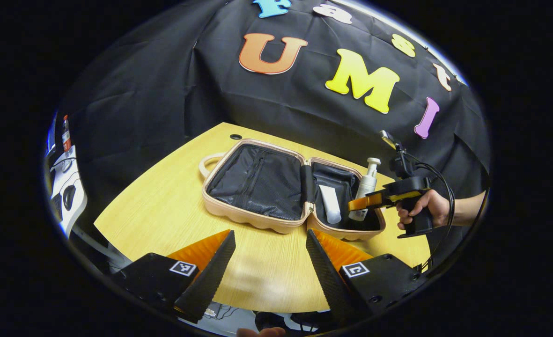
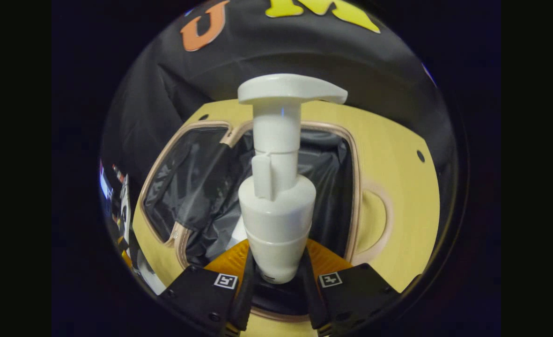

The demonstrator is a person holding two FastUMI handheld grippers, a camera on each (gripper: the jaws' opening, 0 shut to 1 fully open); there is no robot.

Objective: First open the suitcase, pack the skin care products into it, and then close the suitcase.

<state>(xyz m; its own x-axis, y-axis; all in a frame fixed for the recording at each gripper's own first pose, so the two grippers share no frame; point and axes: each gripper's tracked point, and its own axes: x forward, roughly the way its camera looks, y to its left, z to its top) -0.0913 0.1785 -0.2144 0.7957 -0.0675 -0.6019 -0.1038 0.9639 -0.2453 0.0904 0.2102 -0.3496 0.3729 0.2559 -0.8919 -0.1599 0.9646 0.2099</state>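
Observation:
A beige suitcase (image 1: 253, 217) lies open flat on the wooden table, black lining up. A white tube (image 1: 330, 203) rests in its right half. Over that same half, my right gripper (image 1: 358, 203) is shut on a white pump bottle (image 1: 367, 185), held upright by a hand (image 1: 431, 208). In the right gripper view the pump bottle (image 2: 278, 206) stands close up between the fingers of my right gripper (image 2: 277, 276), with the open suitcase (image 2: 351, 187) below it. My left gripper (image 1: 269, 252) hangs open above the table's near edge, nothing between its fingers.
The wooden table (image 1: 164, 206) has bare room to the left of and in front of the suitcase. The suitcase handle (image 1: 208, 164) juts out at its far left. Beyond the table's left edge stands a white desk with equipment (image 1: 68, 187).

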